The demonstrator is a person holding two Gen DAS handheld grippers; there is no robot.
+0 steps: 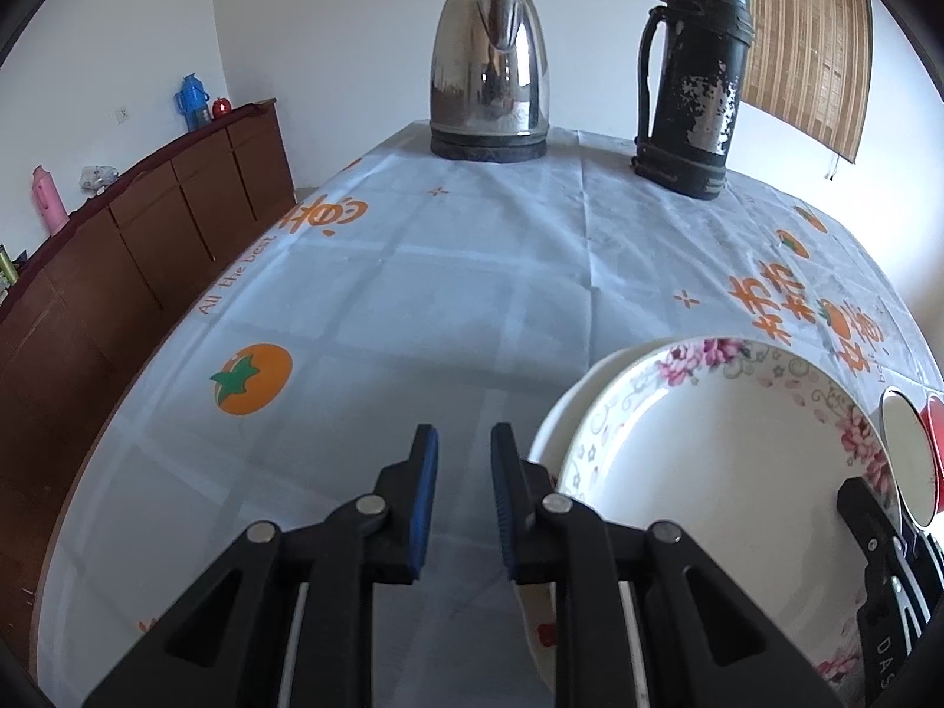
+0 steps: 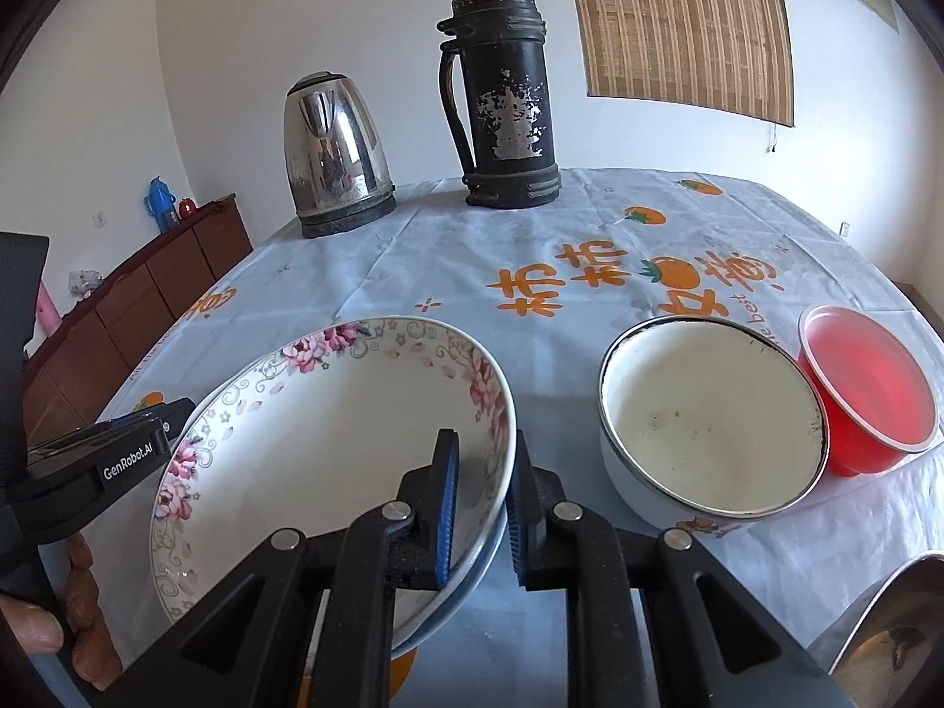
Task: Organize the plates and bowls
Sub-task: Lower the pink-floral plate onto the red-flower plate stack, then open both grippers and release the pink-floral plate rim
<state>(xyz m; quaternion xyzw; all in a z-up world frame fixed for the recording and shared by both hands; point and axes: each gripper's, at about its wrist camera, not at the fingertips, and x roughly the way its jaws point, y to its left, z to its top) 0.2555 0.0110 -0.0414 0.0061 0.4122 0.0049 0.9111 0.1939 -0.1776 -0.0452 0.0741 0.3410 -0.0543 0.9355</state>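
The right gripper has its jaws clamped on the near rim of the floral plate, lower left of frame, resting on another plate; the left gripper stands narrowly parted, empty. Next: settle the plate, then stack the white bowl
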